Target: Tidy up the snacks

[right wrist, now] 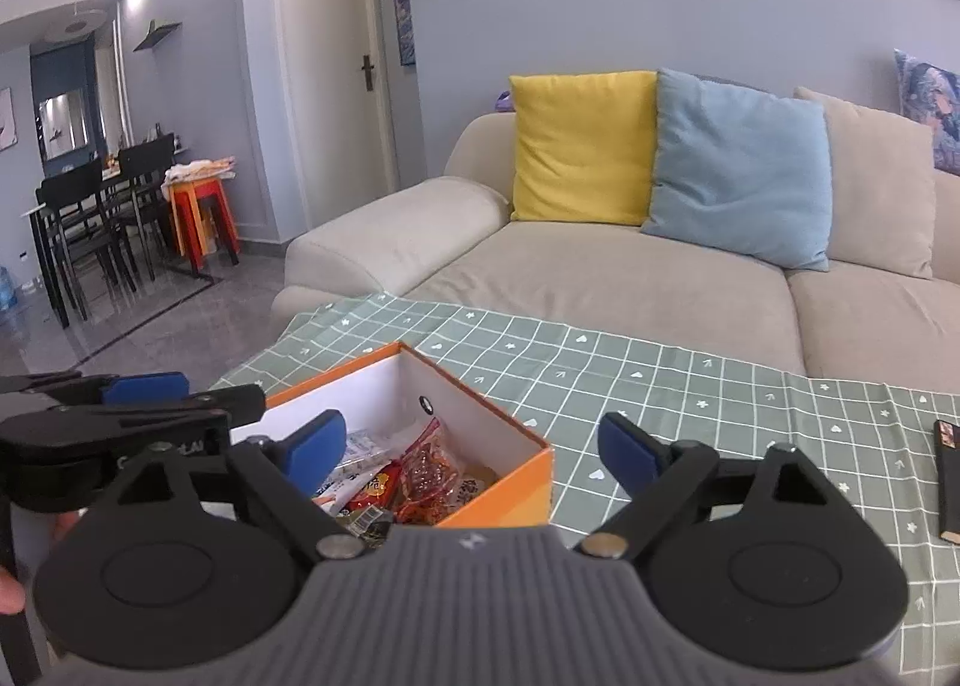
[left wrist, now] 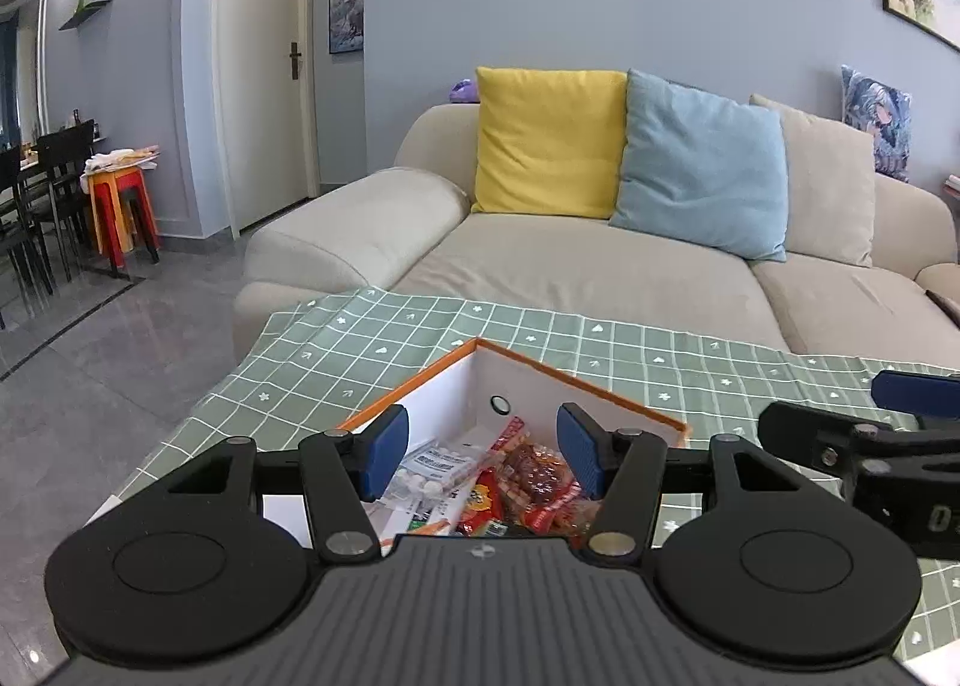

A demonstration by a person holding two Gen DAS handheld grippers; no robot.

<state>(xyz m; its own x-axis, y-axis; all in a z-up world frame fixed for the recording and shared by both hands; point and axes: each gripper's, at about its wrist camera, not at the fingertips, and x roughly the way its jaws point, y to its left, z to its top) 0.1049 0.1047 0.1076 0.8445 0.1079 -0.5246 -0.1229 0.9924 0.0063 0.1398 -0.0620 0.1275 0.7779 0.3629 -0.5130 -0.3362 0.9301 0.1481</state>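
Left wrist: left hand-held gripper (left wrist: 483,452) half open, empty, angled down above the box (left wrist: 585,386) of snacks (left wrist: 528,476) on the counter (left wrist: 360,350). Risk of clipping the right hand-held gripper (left wrist: 900,416) close alongside.

Right wrist: right hand-held gripper (right wrist: 474,449) wide open, empty, tilted down, straddling the box's near corner. Could snag the rim and shove the box. Dark pack (right wrist: 950,482) lying well apart, still outside.

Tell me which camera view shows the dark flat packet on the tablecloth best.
The right wrist view shows the dark flat packet best: it lies on the green checked tablecloth, at the picture's right edge, apart from the orange box. The left wrist view does not show it at all.
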